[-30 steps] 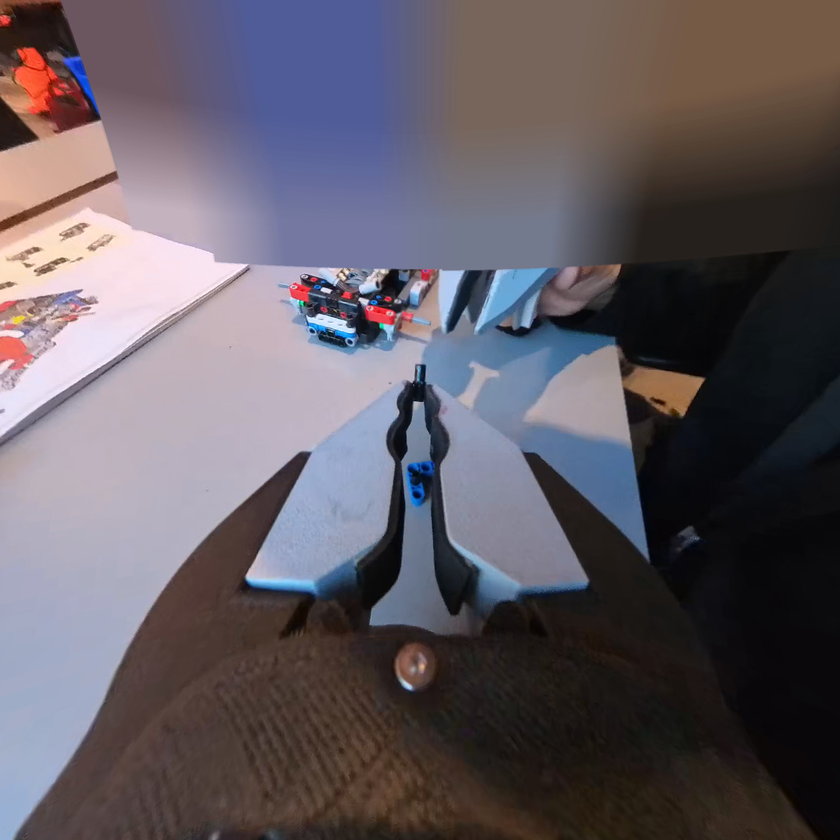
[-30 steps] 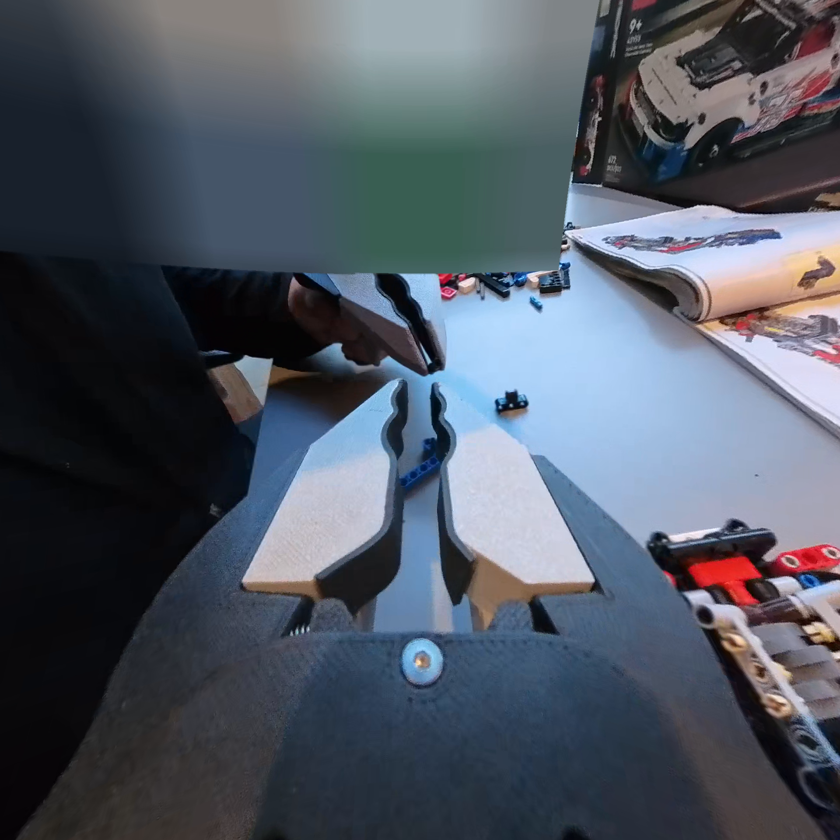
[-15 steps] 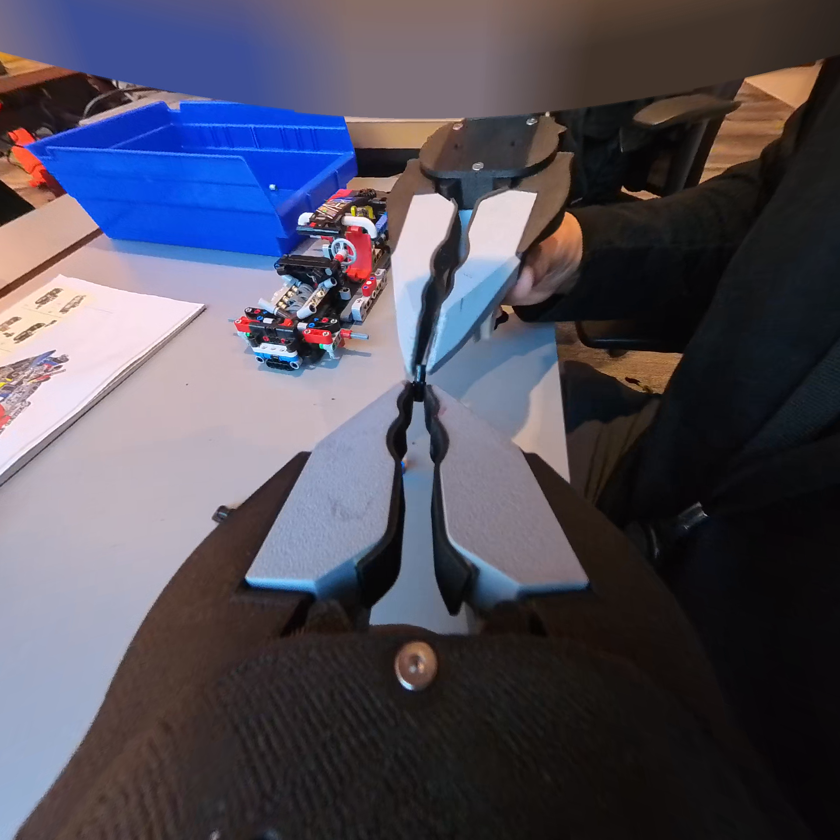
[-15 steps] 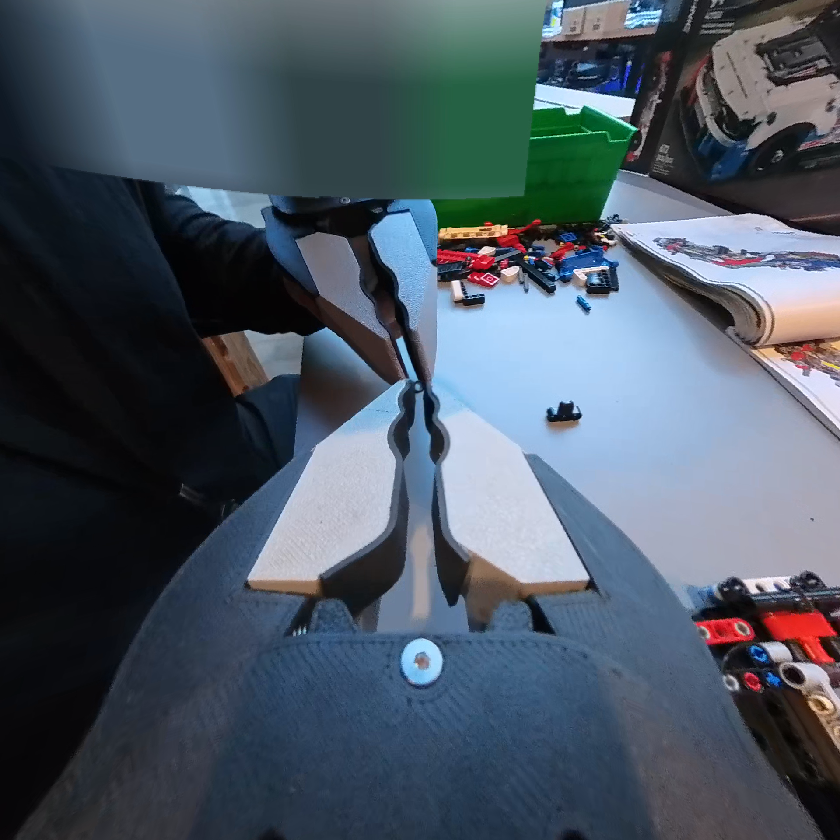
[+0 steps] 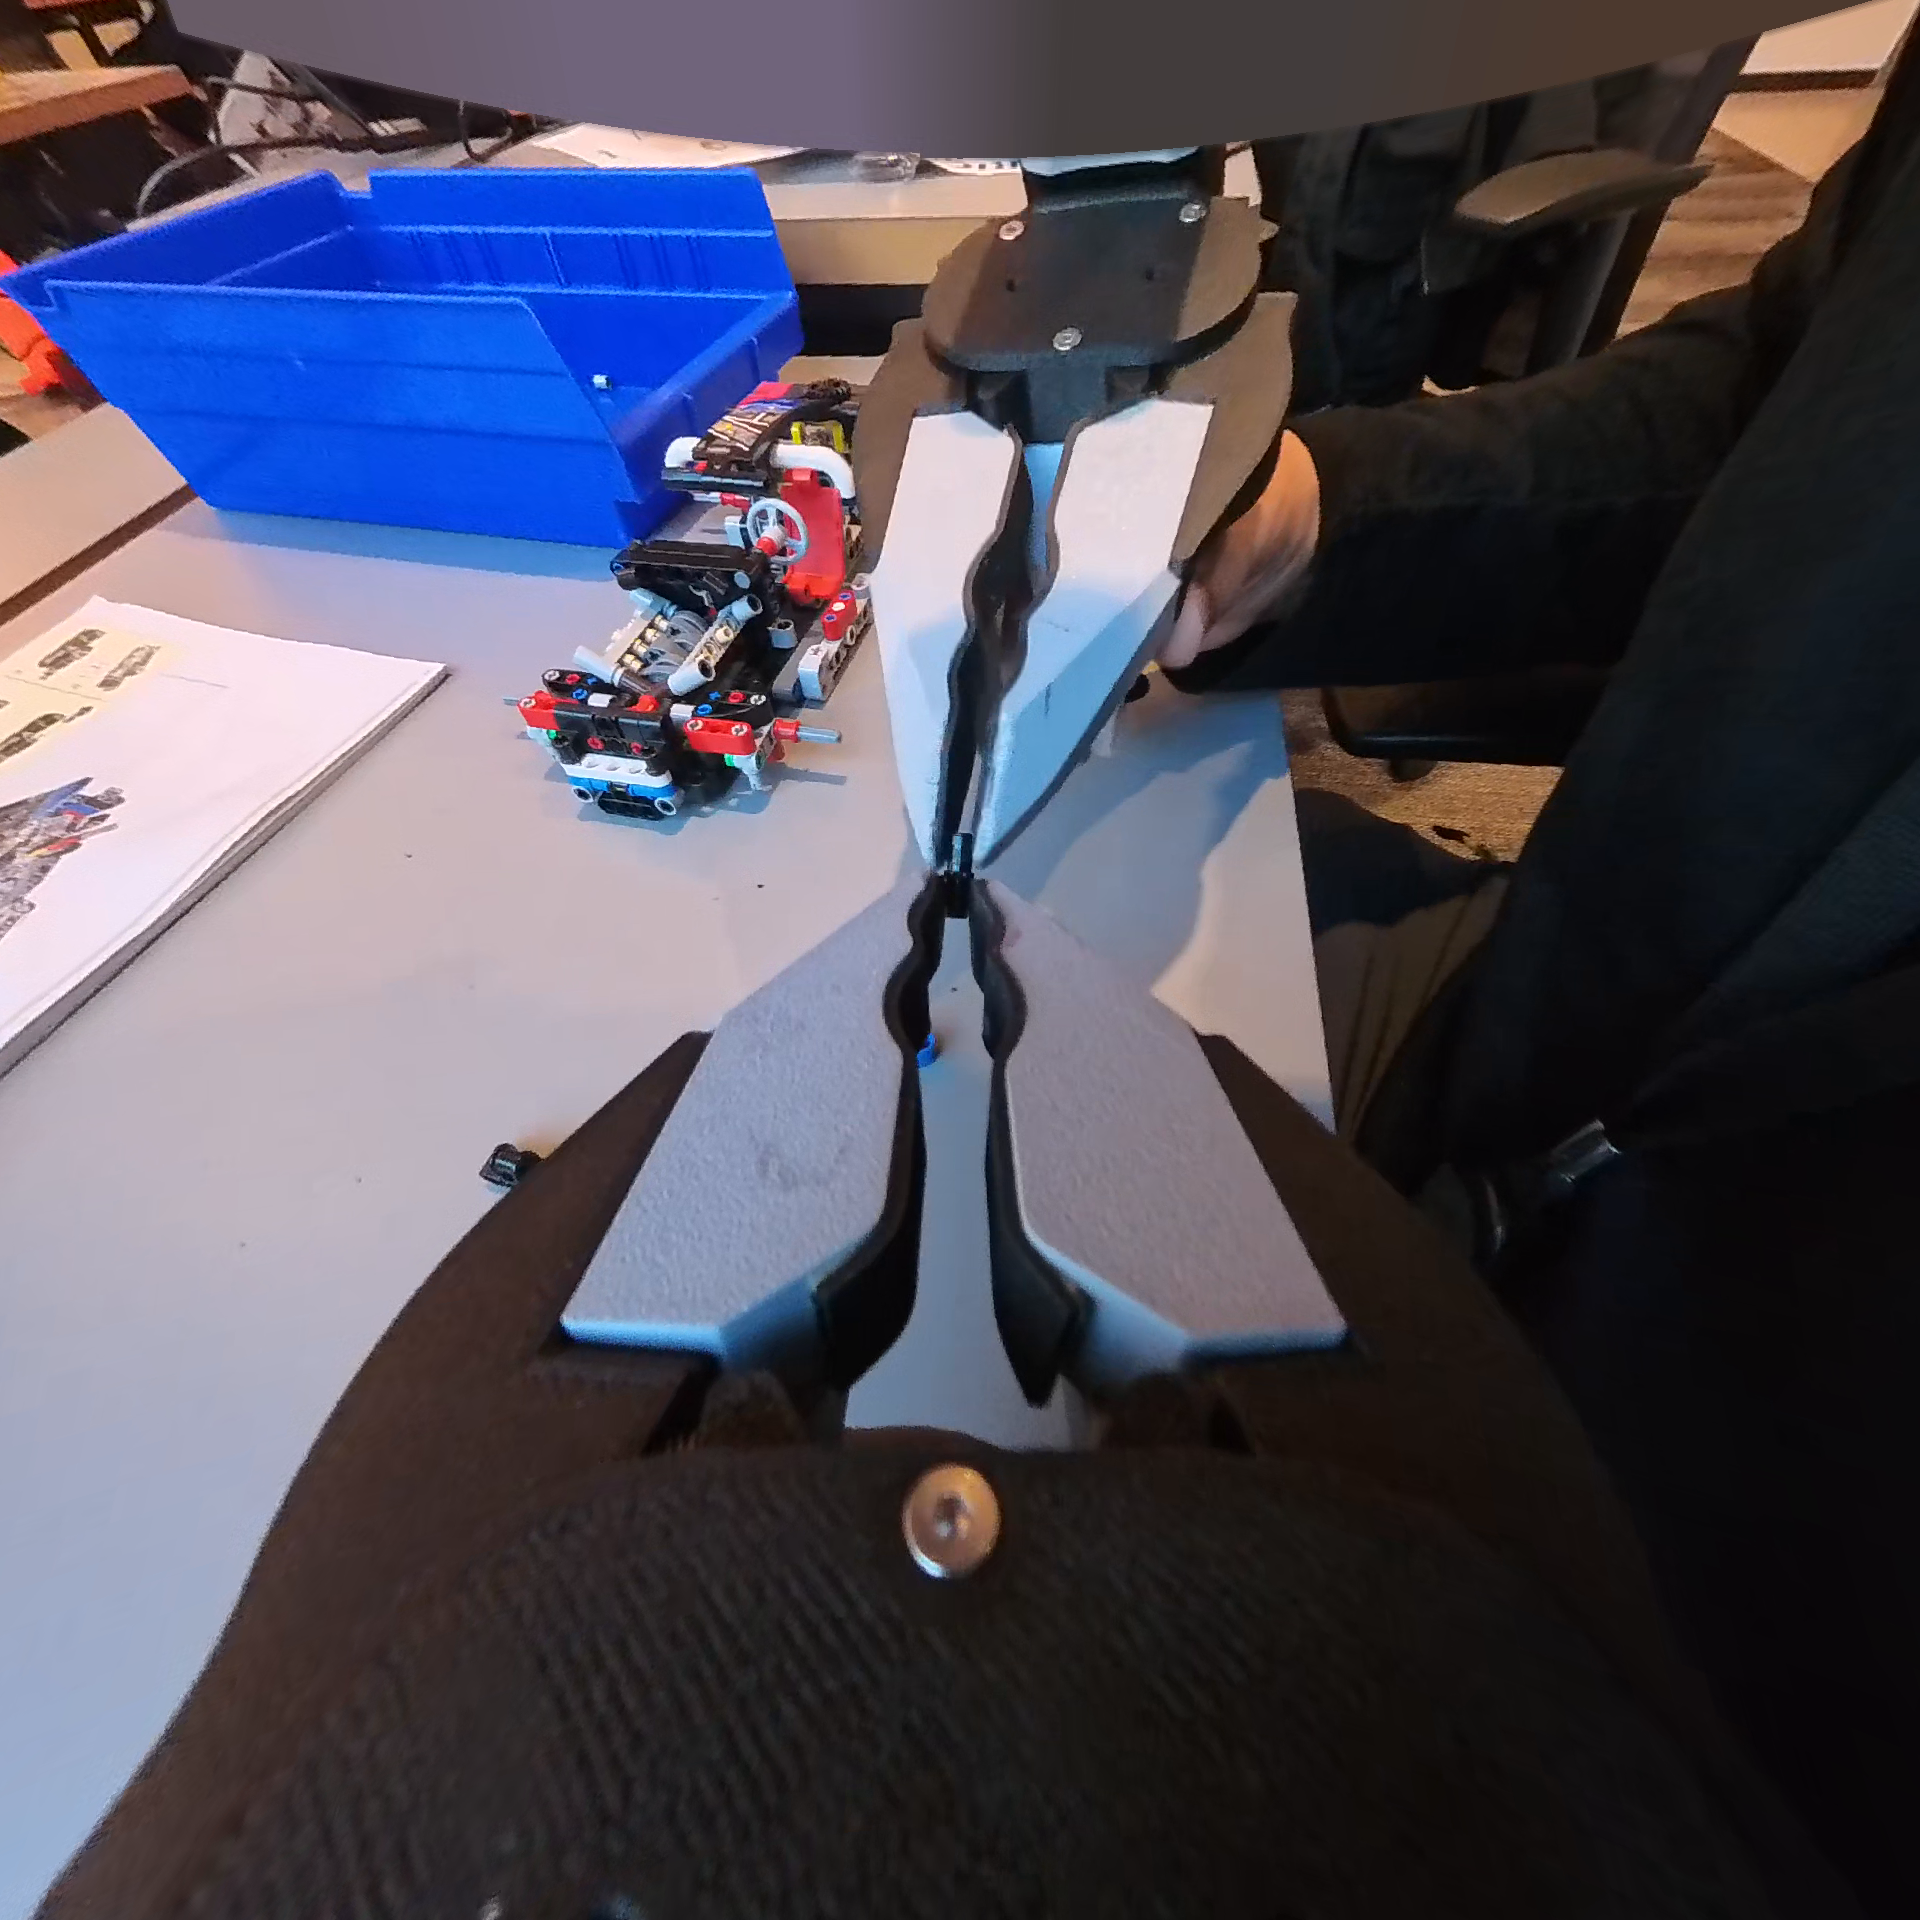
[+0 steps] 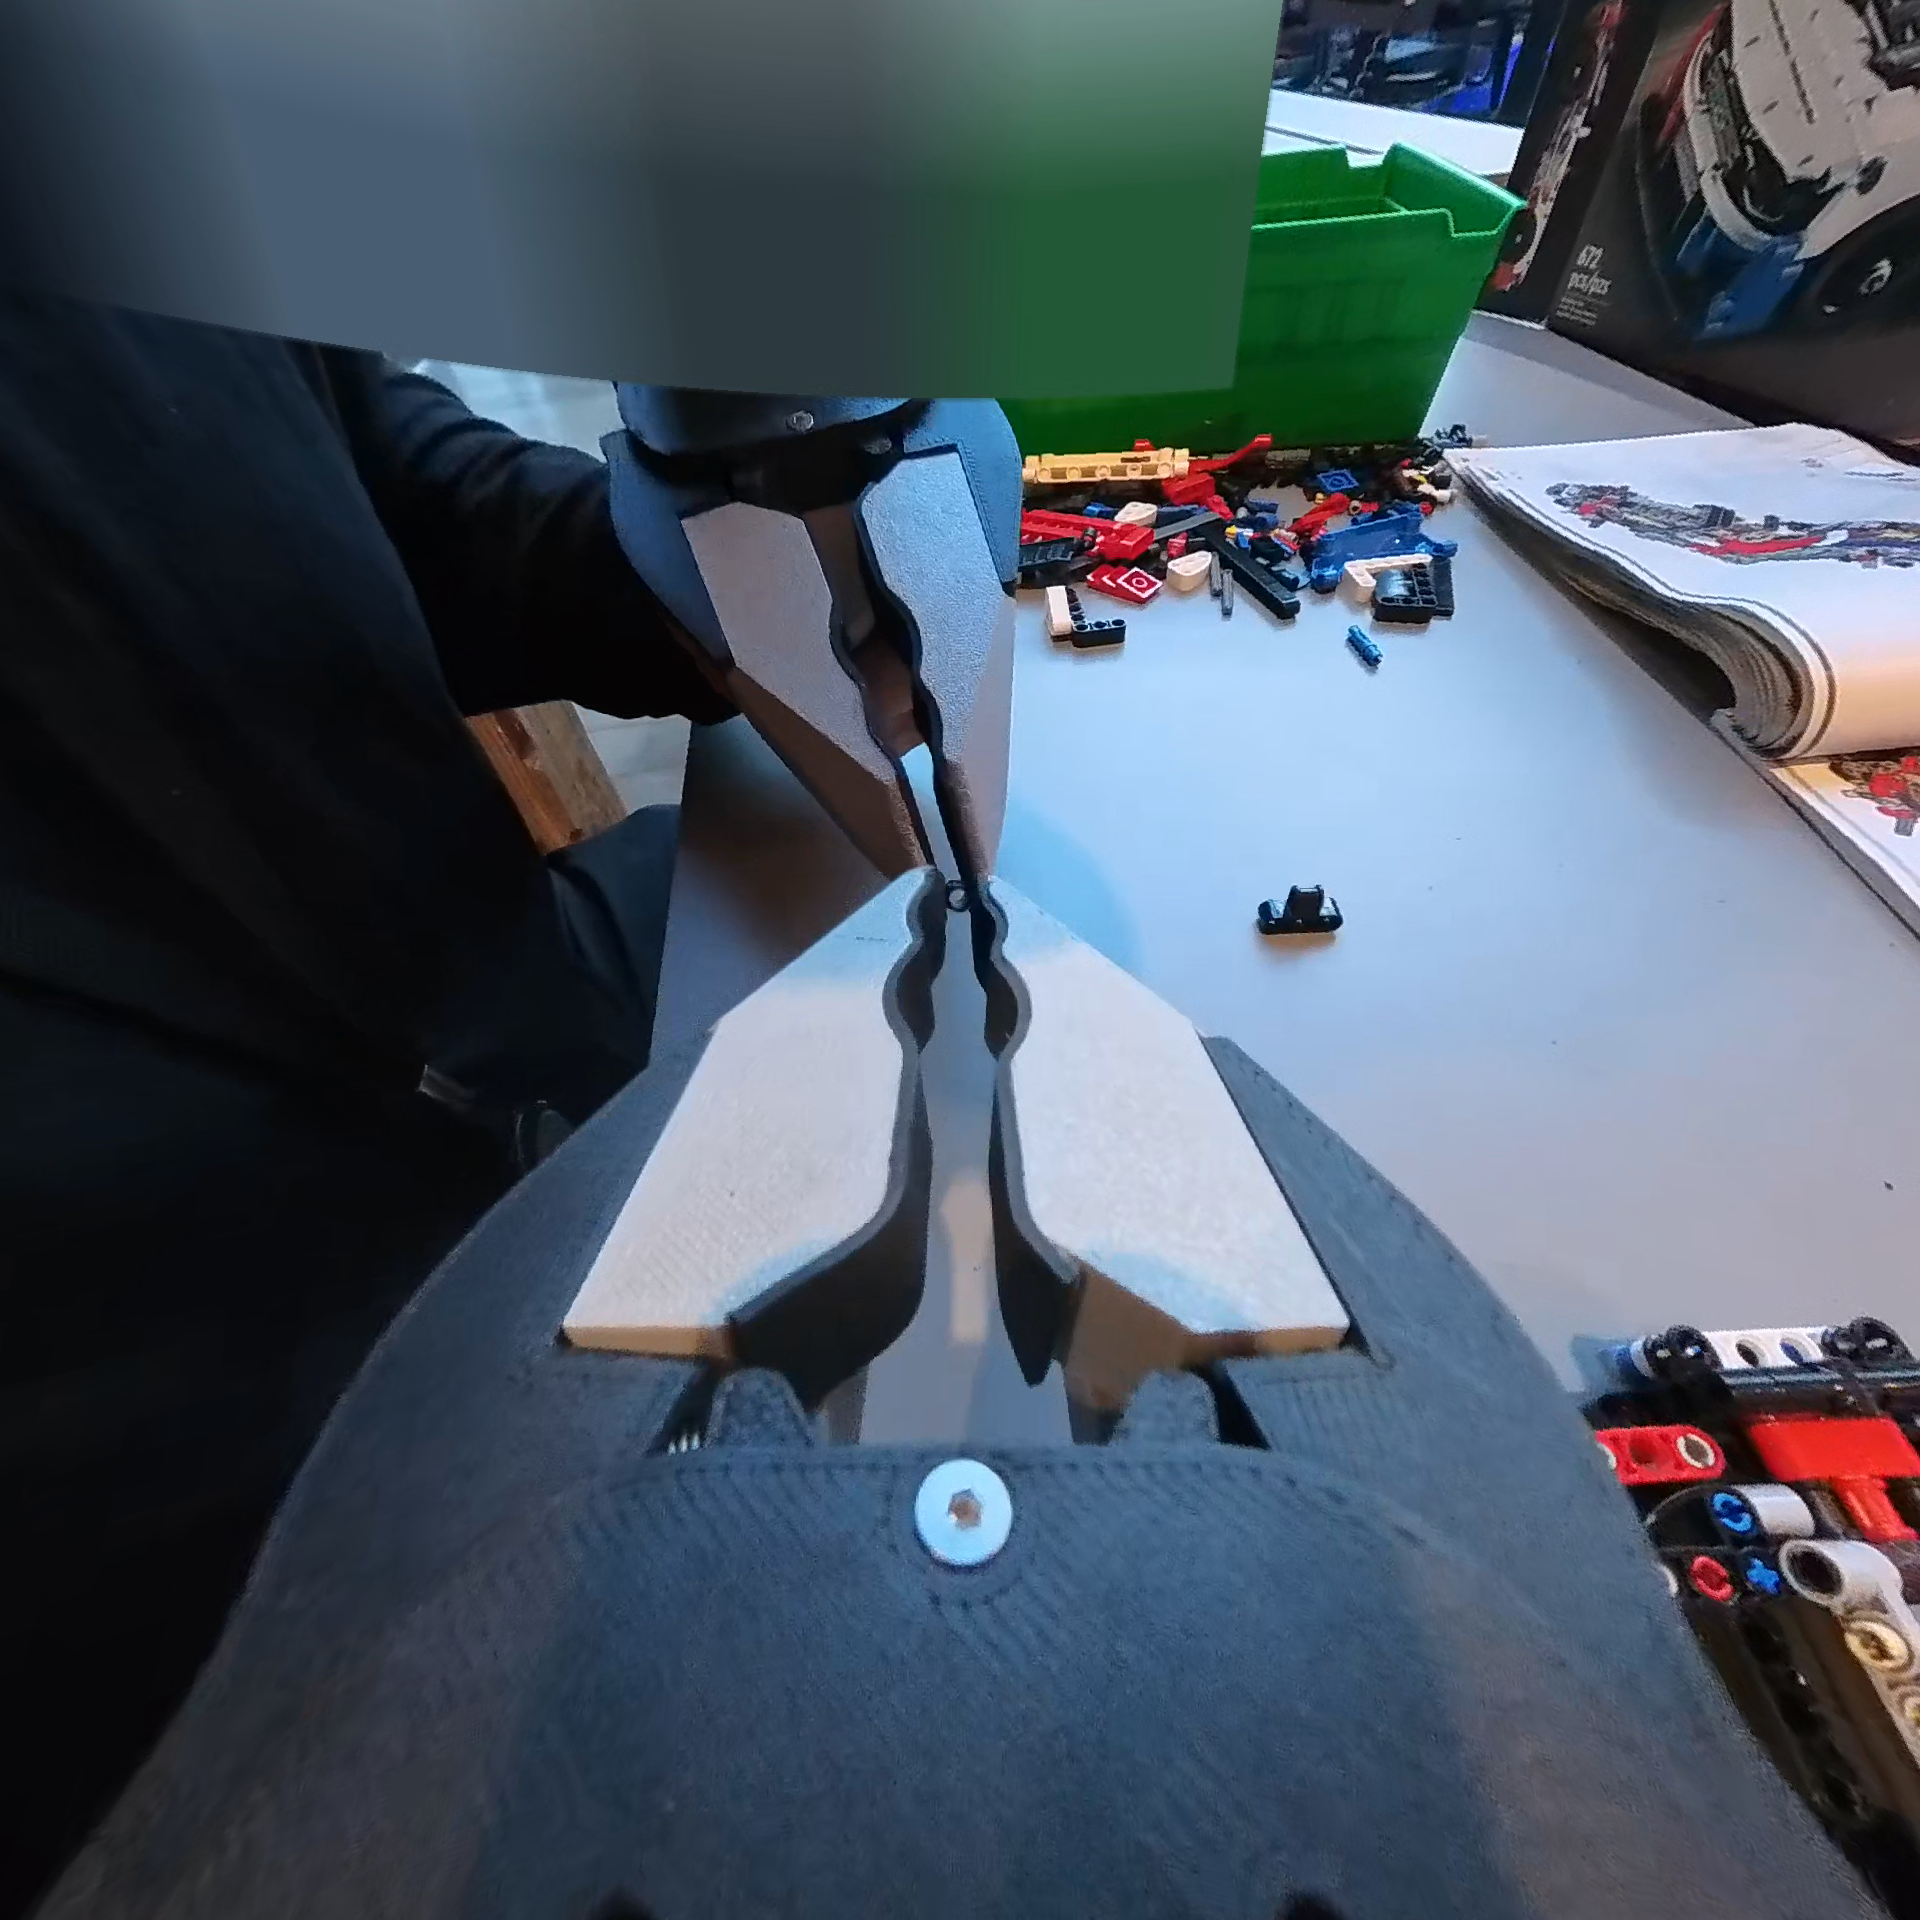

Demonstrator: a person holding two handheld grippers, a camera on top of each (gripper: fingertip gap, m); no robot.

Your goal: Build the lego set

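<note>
Tip to tip above table point(image 5: 312, 1143): left gripper point(image 5: 954, 902) & right gripper point(image 6: 964, 902), both pinched tight on small black pin point(image 5: 956, 854). Chassis point(image 5: 717, 634) far left by blue bin point(image 5: 416, 343); loose black piece point(image 6: 1299, 914) right, nothing blocking.

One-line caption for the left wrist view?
Left gripper and right gripper meet tip to tip on a small black pin.

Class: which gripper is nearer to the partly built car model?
Right. The car model lies just beside the right gripper; the left gripper reaches in from farther off, fingers meeting tip to tip.
</note>
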